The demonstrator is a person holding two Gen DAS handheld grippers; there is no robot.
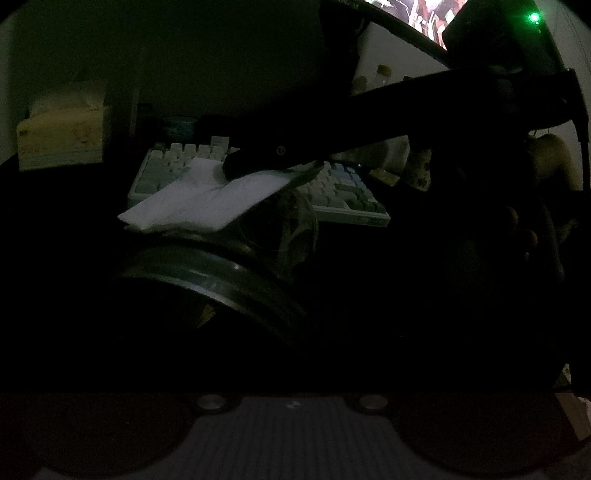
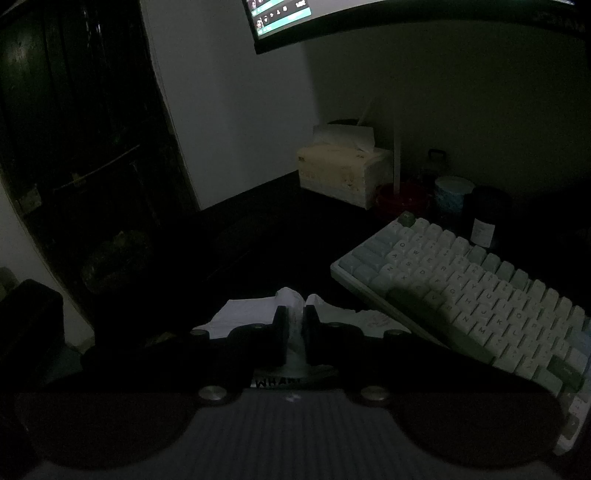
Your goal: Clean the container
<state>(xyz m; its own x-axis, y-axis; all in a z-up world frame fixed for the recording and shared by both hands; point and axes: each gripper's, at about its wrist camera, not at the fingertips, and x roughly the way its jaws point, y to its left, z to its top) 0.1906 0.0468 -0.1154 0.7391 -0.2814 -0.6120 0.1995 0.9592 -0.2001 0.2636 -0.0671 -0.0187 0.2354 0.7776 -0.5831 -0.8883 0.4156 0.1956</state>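
Dim desk [image 2: 258, 236], black surface, lit mostly by a monitor [image 2: 280, 18] overhead. Background stock: 1 pale mechanical keyboard [image 2: 461, 280], 1 cream tissue box [image 2: 343, 173] with a sheet standing out of it.

Item 1: clear round container [image 1: 288, 229], glass or hard plastic, lying tilted close under the left wrist camera, its metallic rim [image 1: 221, 280] toward the lens. Judged stiff, smooth, likely slippery and breakable; best gripped across the wall just behind the rim, not by the edge alone.

Item 2: white folded paper tissue [image 1: 207, 199], soft, light, easily torn; it rests over the container's upper side.

Item 3: right gripper [image 2: 295, 321], black, 2 fingers, jaws nearly together and pinching the tissue, which bunches between the pads. Its finger reaches across the left view onto the tissue.

Item 4: left gripper, fingers lost in darkness; whether it clamps the container cannot be told.
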